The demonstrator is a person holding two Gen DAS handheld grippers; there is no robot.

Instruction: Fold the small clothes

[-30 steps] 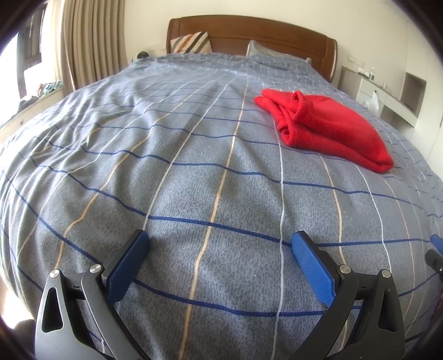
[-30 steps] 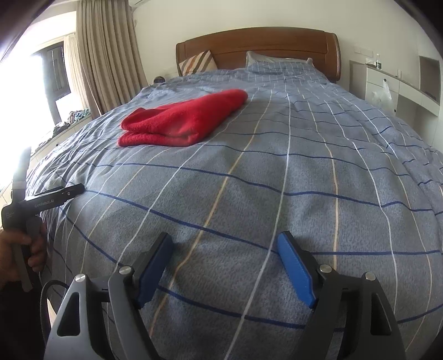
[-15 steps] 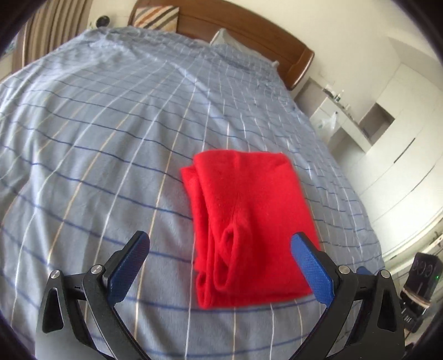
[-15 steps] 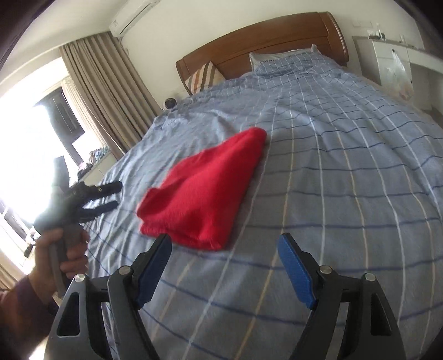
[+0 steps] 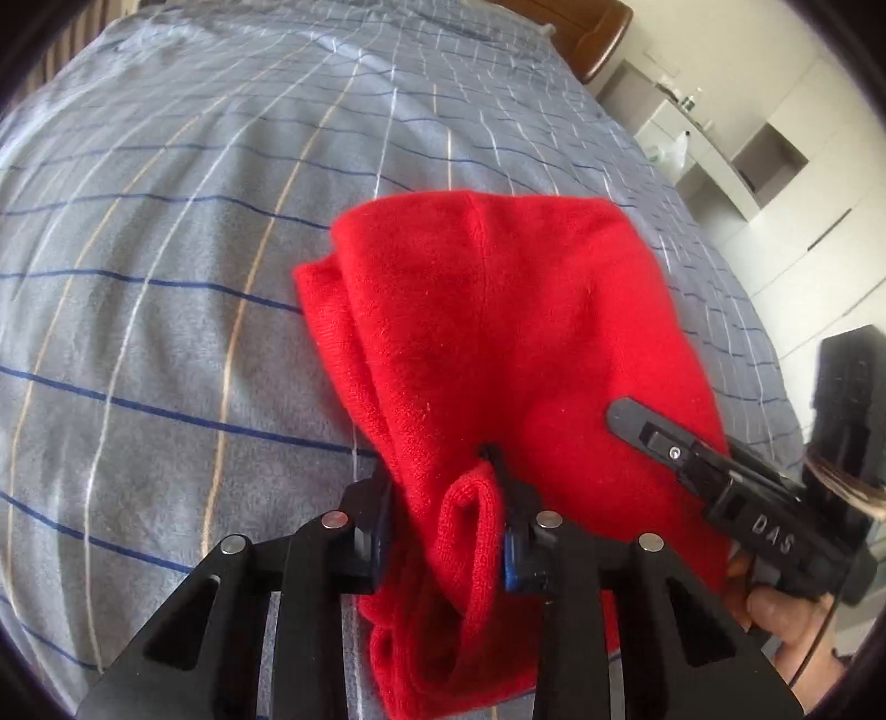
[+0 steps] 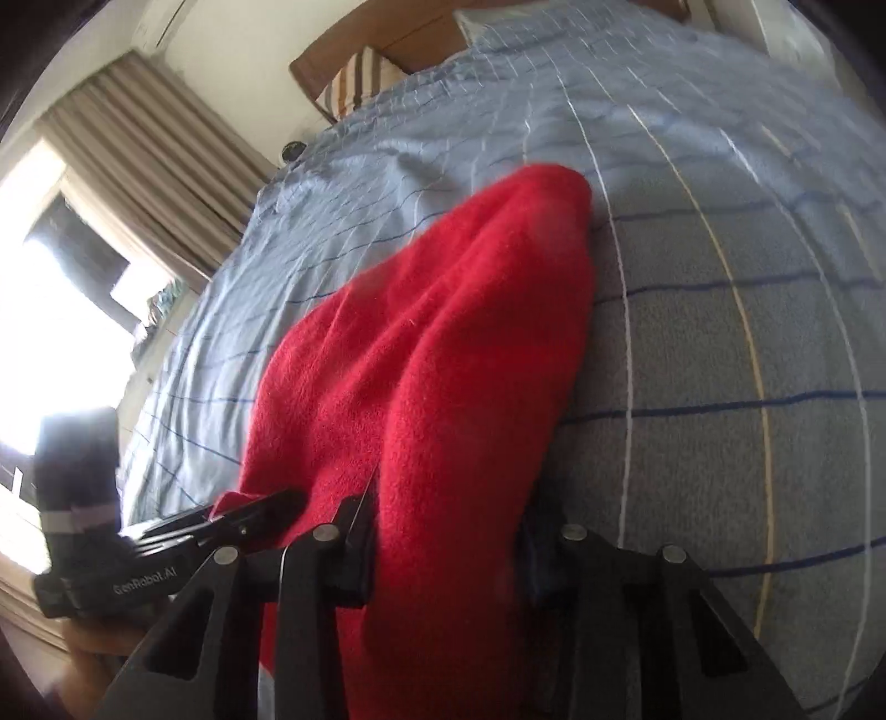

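Observation:
A red knitted garment (image 5: 487, 332) lies bunched on the grey checked bed cover (image 5: 166, 249); it also fills the right wrist view (image 6: 443, 360). My left gripper (image 5: 443, 531) is shut on the garment's near left edge, with a fold of cloth squeezed between the pads. My right gripper (image 6: 443, 548) is shut on the near right edge, cloth bulging between its pads. Each gripper shows in the other's view: the right one at the right (image 5: 720, 476), the left one at the lower left (image 6: 166, 554). The fingertips are buried in cloth.
A wooden headboard (image 6: 421, 39) and striped pillow (image 6: 354, 77) stand at the far end of the bed. Curtains and a bright window (image 6: 83, 249) are on the left. White cabinets and shelves (image 5: 775, 155) line the right wall.
Both grippers moved forward to the garment's near edge and closed on it. Half a second ago both were open and short of the cloth.

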